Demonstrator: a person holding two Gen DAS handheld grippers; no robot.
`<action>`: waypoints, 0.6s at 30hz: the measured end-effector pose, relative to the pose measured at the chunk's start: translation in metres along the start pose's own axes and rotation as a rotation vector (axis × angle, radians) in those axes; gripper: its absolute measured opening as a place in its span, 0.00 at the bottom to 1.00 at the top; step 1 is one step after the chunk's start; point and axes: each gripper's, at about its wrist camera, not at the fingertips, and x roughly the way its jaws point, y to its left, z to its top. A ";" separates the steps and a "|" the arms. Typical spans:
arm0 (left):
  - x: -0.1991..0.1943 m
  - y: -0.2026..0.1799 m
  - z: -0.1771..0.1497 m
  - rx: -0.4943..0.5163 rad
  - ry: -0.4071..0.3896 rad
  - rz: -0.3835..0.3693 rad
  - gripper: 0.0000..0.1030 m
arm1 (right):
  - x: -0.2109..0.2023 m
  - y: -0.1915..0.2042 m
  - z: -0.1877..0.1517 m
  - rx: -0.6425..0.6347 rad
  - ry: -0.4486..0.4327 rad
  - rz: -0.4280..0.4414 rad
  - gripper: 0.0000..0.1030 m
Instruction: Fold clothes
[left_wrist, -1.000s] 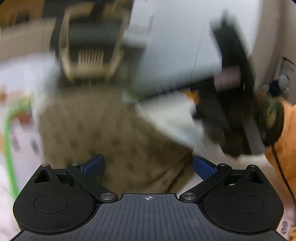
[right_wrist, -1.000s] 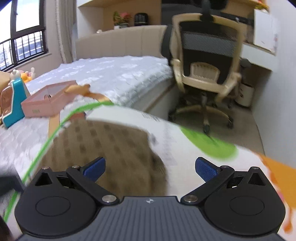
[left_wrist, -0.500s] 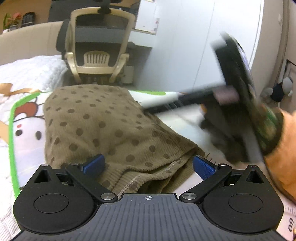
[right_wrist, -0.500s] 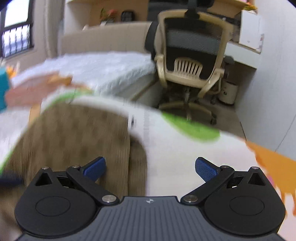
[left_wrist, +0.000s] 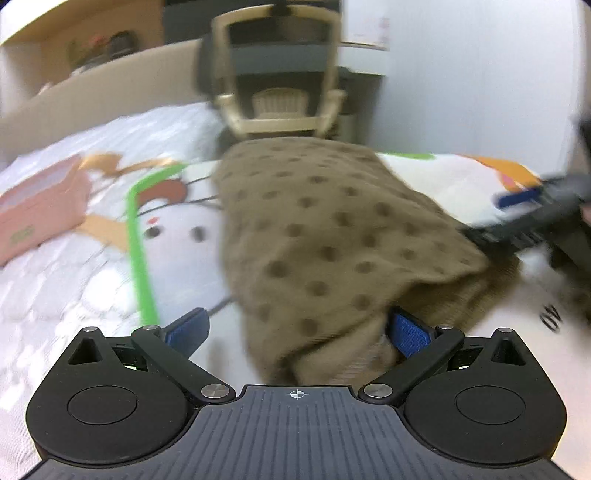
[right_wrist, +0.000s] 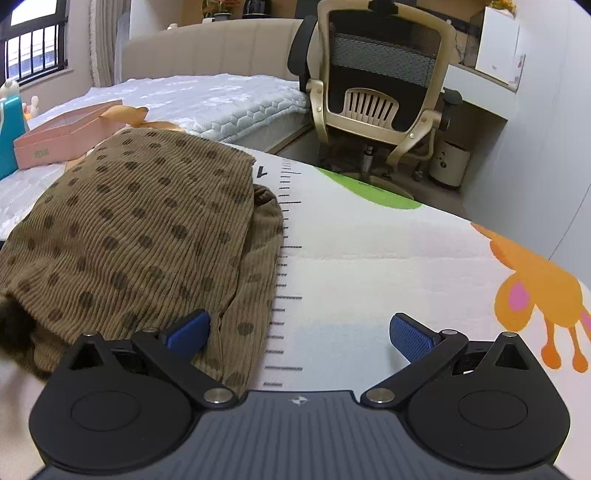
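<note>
The left gripper has its jaws spread wide over the near edge of the folded brown polka-dot garment. The right gripper, equally spread, hovers at the garment's right edge above the cartoon-printed mat on the bed.

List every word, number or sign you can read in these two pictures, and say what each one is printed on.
"1": on the white play mat, beside its printed ruler marks.
Dark digits on the mat's near right part: too blurred to read.
Green print on the pink box: too small to read.
Print on the white box on the desk: too small to read.
</note>
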 end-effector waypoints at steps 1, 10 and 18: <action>-0.001 0.002 0.000 -0.005 -0.001 0.003 1.00 | -0.002 0.000 -0.001 -0.014 -0.004 0.001 1.00; -0.030 -0.003 0.001 0.001 -0.018 -0.091 1.00 | -0.037 -0.004 -0.001 -0.036 -0.074 0.078 1.00; -0.042 -0.045 0.008 0.184 -0.128 -0.326 1.00 | -0.015 -0.005 0.019 0.045 -0.039 0.141 1.00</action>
